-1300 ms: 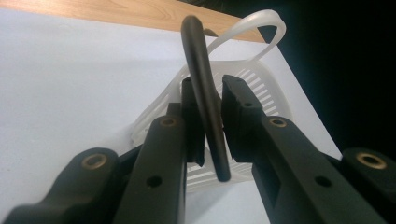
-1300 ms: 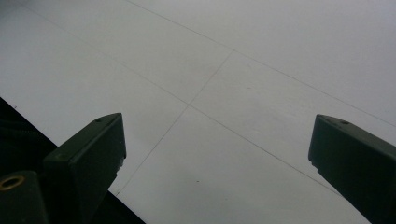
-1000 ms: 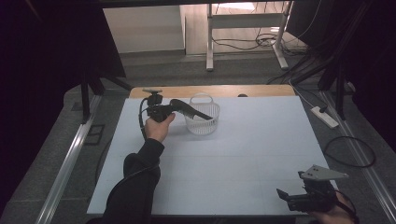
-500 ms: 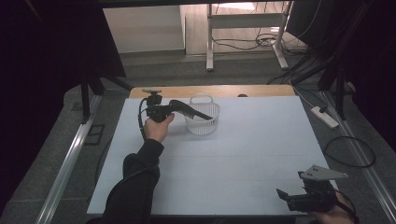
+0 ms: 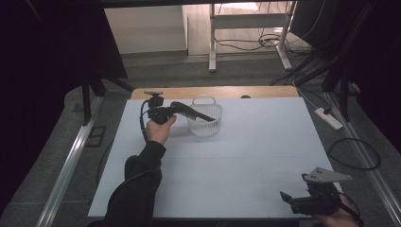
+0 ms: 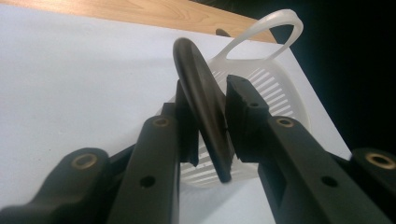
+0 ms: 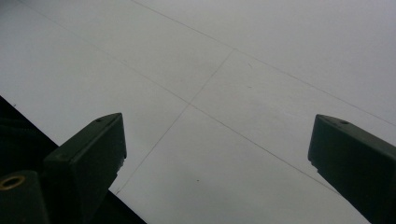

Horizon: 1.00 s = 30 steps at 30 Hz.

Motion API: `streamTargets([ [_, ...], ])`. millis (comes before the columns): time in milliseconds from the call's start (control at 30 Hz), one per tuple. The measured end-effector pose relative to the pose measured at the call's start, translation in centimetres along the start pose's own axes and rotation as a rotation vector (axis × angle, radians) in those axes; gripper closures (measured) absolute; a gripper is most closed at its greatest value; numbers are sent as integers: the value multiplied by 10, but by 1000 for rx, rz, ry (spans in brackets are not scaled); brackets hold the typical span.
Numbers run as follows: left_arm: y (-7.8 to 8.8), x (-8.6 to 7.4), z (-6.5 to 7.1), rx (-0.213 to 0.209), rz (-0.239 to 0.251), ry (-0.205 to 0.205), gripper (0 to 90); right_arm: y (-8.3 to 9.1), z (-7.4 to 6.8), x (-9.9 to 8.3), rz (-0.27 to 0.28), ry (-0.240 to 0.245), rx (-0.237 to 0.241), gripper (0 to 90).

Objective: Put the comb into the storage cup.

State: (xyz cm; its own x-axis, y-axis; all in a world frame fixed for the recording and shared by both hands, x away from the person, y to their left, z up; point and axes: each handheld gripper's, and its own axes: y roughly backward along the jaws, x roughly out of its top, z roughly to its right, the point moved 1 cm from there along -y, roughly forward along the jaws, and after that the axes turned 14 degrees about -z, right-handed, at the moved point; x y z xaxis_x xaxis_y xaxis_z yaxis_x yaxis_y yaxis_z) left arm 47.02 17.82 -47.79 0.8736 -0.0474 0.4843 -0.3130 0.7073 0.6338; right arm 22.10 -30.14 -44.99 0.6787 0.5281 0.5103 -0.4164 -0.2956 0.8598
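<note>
My left gripper [image 5: 176, 109] is held above the far left part of the table, shut on a long black flat tool [image 5: 194, 112] that sticks out to the right over a white slotted basket [image 5: 206, 124]. In the left gripper view the tool [image 6: 198, 88] stands edge-on between the two pads of the left gripper [image 6: 208, 114], with the basket [image 6: 275, 88] and its loop handle just behind. My right gripper [image 5: 285, 197] rests low at the table's near right corner. Its jaws [image 7: 215, 140] stand wide open over bare white tabletop.
The white table sheet [image 5: 255, 156] covers most of a wooden table whose far edge [image 5: 236, 91] shows as a strip. A power strip [image 5: 327, 118] and cables lie on the floor at the right. A desk frame [image 5: 246, 28] stands far behind.
</note>
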Motion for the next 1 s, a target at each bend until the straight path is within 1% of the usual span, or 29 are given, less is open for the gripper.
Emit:
streamTargets([
  [200,2,0,-1,15,5,2,676,0,0,0,-1,2,-1,50],
  [267,2,0,-1,23,2,-3,647,0,0,0,-2,2,-1,50],
  [300,3,1,0,31,-1,-10,647,0,0,0,-2,2,-1,50],
  [333,4,1,0,47,-8,-22,623,0,0,0,-2,3,-1,50],
  [367,5,1,1,54,-6,-25,608,0,0,0,-2,3,-2,50],
  [433,5,1,1,58,-4,-28,580,0,0,0,-1,2,-2,50],
  [467,6,1,1,60,-3,-31,580,0,0,0,-1,2,-2,50],
  [567,8,1,2,96,-3,-60,528,0,0,0,-1,2,-3,50],
  [600,8,1,2,96,-3,-60,516,0,0,0,-1,2,-3,50],
  [633,9,1,4,115,1,-79,501,0,0,0,-1,1,-3,50],
  [700,10,1,5,139,2,-97,461,0,0,0,-1,2,-3,50],
  [733,10,1,5,139,2,-97,447,0,0,0,-1,2,-3,50],
  [767,10,1,6,148,0,-106,435,0,0,0,-1,2,-3,50],
  [800,11,1,6,161,-3,-115,435,0,0,0,-1,2,-3,50],
  [833,12,1,8,187,-5,-135,406,0,0,0,-1,2,-3,50],
  [867,12,1,8,187,-5,-135,395,0,0,0,-1,2,-3,50],
  [900,12,1,9,196,-5,-144,395,0,0,0,-1,2,-4,50],
  [933,13,1,9,208,-4,-155,383,0,0,0,-1,2,-4,50],
  [967,14,1,11,231,-2,-175,357,0,0,0,-1,2,-4,50],
  [1000,14,1,11,231,-2,-175,346,0,0,0,-1,2,-4,50],
])
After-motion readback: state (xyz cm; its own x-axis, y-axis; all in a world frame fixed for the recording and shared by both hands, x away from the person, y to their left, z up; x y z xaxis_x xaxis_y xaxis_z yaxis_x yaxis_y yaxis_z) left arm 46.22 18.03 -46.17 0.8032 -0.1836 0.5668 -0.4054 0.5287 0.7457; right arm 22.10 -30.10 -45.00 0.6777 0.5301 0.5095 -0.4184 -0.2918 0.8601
